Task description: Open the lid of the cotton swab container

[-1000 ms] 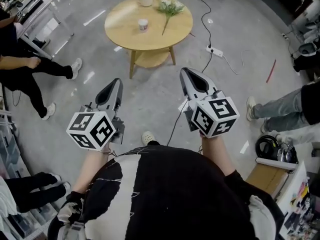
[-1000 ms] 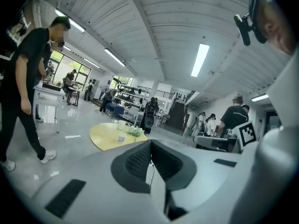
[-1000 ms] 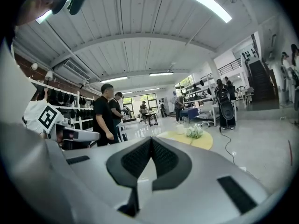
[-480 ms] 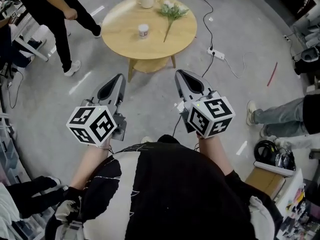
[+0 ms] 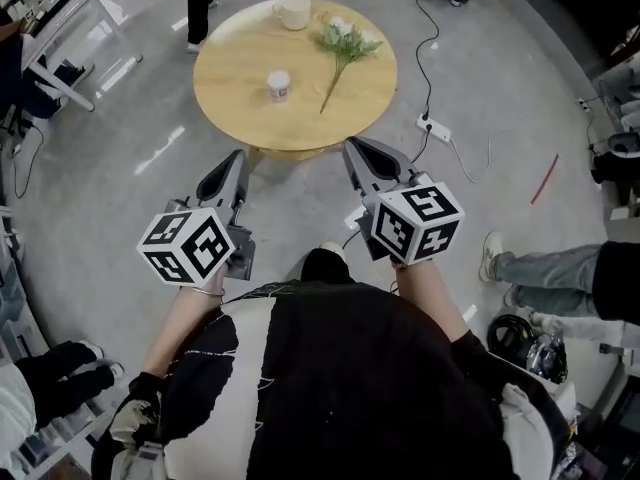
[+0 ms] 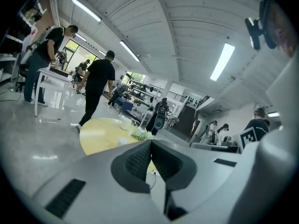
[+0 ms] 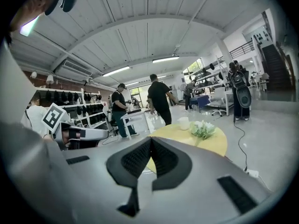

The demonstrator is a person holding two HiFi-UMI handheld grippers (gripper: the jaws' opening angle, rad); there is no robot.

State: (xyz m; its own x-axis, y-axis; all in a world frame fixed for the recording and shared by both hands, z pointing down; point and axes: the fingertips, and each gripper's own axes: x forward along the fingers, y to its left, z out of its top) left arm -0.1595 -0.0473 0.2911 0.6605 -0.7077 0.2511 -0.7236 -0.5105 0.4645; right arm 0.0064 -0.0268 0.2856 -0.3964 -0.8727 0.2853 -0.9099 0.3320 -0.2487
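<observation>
1. Two grippers are in view and neither holds anything. The left gripper [image 5: 237, 158] has its jaws clenched pad to pad on nothing, and so does the right gripper [image 5: 350, 146].
2. Both hover over the floor on the near side of the round wooden table [image 5: 240, 58], with their tips pointing towards it.
3. A small white jar, the cotton swab container [image 5: 279, 85], stands on the tabletop a little left of its middle. It is well apart from both grippers, and its lid looks to be on.
4. At the far edge of the table sits a white mug [image 5: 293, 11], and a flower sprig [image 5: 345, 43] lies to the right. Neither touches the container.
5. By my judgement nothing of the task is done yet, and this is only the approach.
6. What is left is to reach the table, spread the jaws, steady the jar with one gripper and work the lid off with the other. Whether the lid twists or lifts cannot be told from here.
</observation>
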